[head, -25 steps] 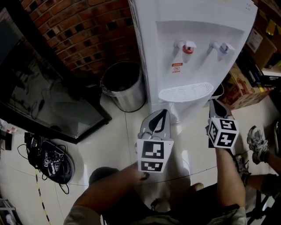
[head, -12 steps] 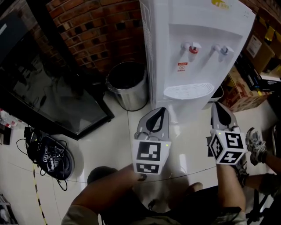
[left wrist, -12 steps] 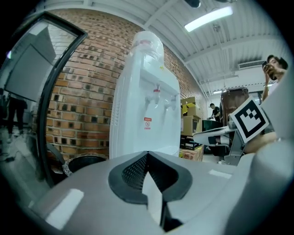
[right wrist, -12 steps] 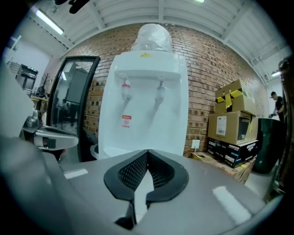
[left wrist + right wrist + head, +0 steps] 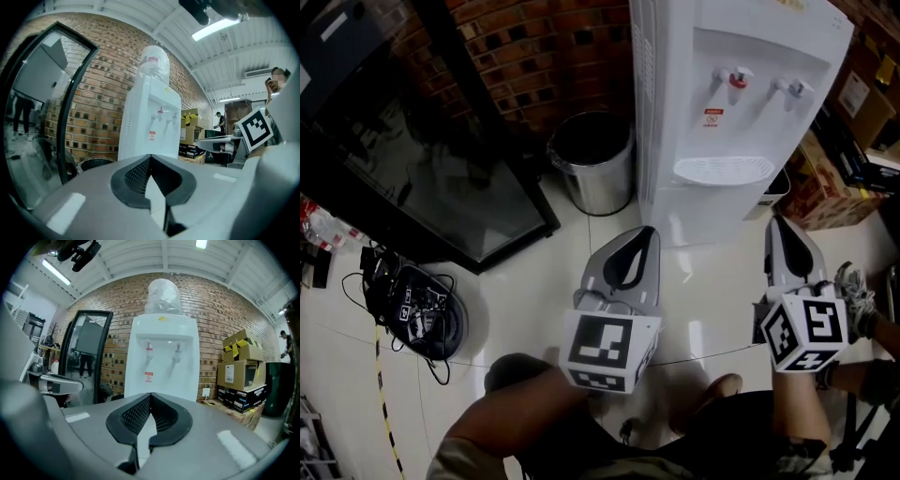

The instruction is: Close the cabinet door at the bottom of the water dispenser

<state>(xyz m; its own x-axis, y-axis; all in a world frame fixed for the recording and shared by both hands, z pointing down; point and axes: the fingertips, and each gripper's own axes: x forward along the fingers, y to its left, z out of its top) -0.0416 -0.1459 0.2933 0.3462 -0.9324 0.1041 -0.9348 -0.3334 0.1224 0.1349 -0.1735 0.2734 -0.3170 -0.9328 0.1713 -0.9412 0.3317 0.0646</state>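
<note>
The white water dispenser (image 5: 731, 103) stands at the upper right of the head view, with a red tap and a blue tap over its drip tray. Its bottom cabinet door (image 5: 712, 214) looks flush with the body. My left gripper (image 5: 645, 232) hangs over the floor tiles short of the dispenser's foot, jaws shut on nothing. My right gripper (image 5: 778, 222) is level with it further right, also shut and empty. The dispenser (image 5: 150, 122) fills the middle of the left gripper view beyond the left gripper (image 5: 150, 157). The right gripper (image 5: 150, 394) points at the dispenser (image 5: 164, 362) from some way off.
A steel waste bin (image 5: 595, 164) stands left of the dispenser against the brick wall. A black glass-door cabinet (image 5: 412, 159) is further left, with a black device and cables (image 5: 417, 319) on the floor. Cardboard boxes (image 5: 825, 178) sit right of the dispenser. A shoe (image 5: 853, 300) is at the right edge.
Both grippers have drawn back from the dispenser's base and sit lower in the head view. The dispenser has shifted up and to the right. Both stay shut.
</note>
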